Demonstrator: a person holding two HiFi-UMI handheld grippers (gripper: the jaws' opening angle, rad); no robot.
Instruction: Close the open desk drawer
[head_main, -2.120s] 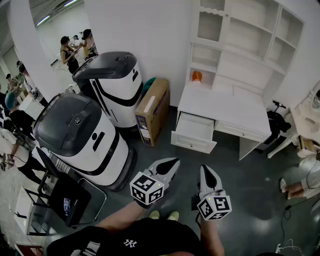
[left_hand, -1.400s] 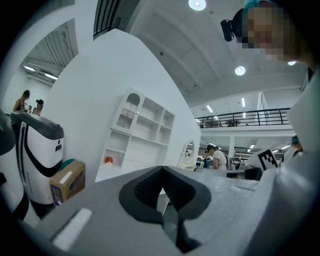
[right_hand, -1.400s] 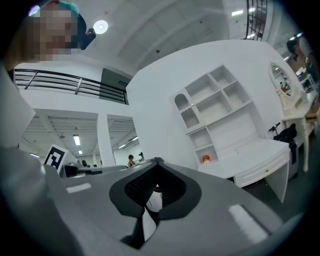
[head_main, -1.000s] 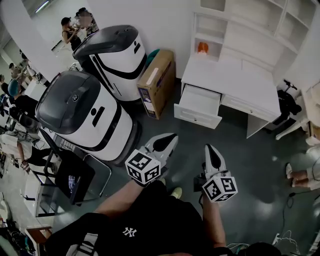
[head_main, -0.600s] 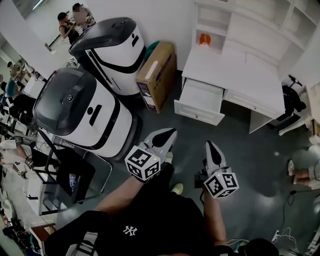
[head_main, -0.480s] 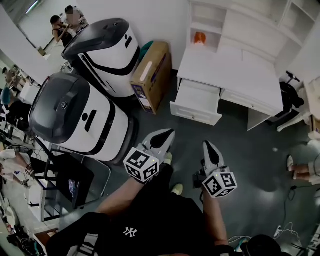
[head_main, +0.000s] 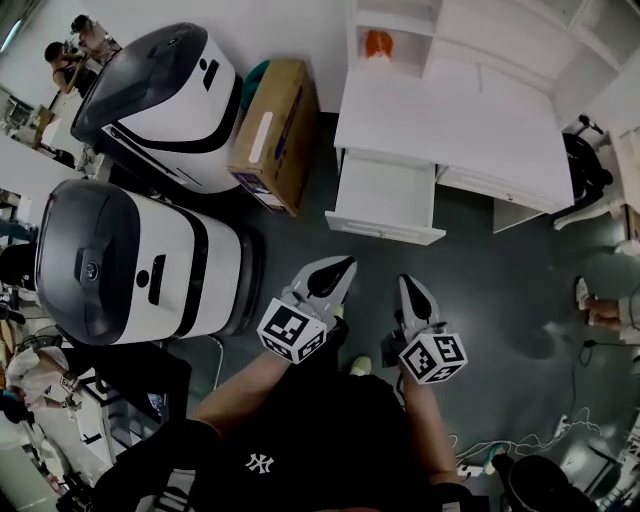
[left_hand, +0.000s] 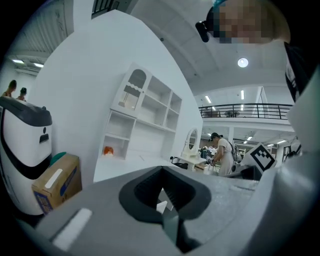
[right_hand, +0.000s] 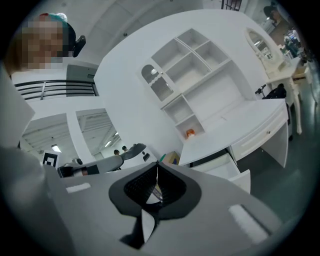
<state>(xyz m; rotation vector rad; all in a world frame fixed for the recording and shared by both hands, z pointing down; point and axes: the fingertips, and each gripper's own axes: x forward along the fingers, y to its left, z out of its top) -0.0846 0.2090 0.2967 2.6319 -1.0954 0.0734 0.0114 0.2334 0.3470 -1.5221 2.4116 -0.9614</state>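
A: They've stepped in. The white painted desk (head_main: 455, 125) with its shelf unit sits a good deal closer beneath them than it did two seconds ago.

B: And the drawer itself?

A: No change there. The white open drawer (head_main: 385, 195) juts from the desk's front edge, at the corner nearest the brown cardboard box (head_main: 270, 135). It's pulled well out, and I can't make out anything inside.

B: What are the tongs doing?

A: The left tongs (head_main: 343, 266) and the right tongs (head_main: 406, 284) are both pressed together at the tips with nothing between them. They're held side by side in front of the person's body, noses aimed at the drawer front. They're near it but clearly apart from it, with bare floor showing in between.

B: So what has the walk-up bought them?

A: Position, I'd say. The approach looks nearly finished, but the push hasn't started and the drawer is as far out as ever. With the tips already together, either pair could serve as a blunt pusher against the front panel.

B: Any worry?

A: An off-centre push might skew the drawer on its runners. My guess is they'll want the middle of the panel.
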